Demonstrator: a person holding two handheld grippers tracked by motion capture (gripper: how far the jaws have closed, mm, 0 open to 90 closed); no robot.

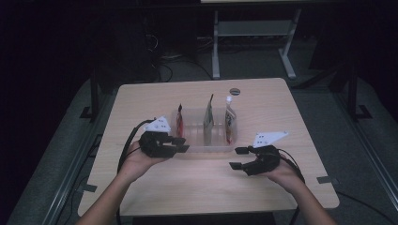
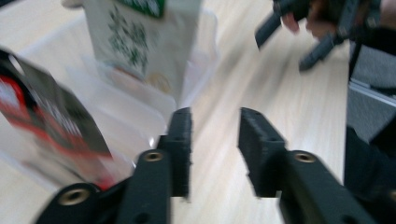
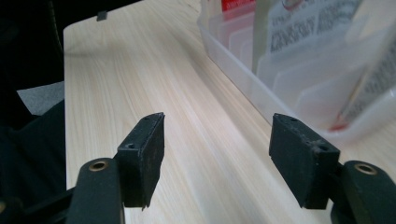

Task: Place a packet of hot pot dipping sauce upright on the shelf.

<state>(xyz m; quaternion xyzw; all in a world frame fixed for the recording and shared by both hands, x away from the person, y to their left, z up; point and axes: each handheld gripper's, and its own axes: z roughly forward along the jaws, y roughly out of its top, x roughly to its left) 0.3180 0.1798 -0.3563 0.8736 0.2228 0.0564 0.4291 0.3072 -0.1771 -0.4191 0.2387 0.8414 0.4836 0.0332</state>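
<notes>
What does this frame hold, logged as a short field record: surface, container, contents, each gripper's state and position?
surface: light wood table
container: clear plastic organizer tray with dividers, mid-table
contents: three pouches standing upright in separate slots: red and black pouch, green-print pouch, spouted pouch
other item: small dark round object near the far edge
left gripper: open, nothing between the jaws, at the tray's left front corner
right gripper: open, nothing between the jaws, at the tray's right front corner
contact: neither gripper holds a pouch
</notes>
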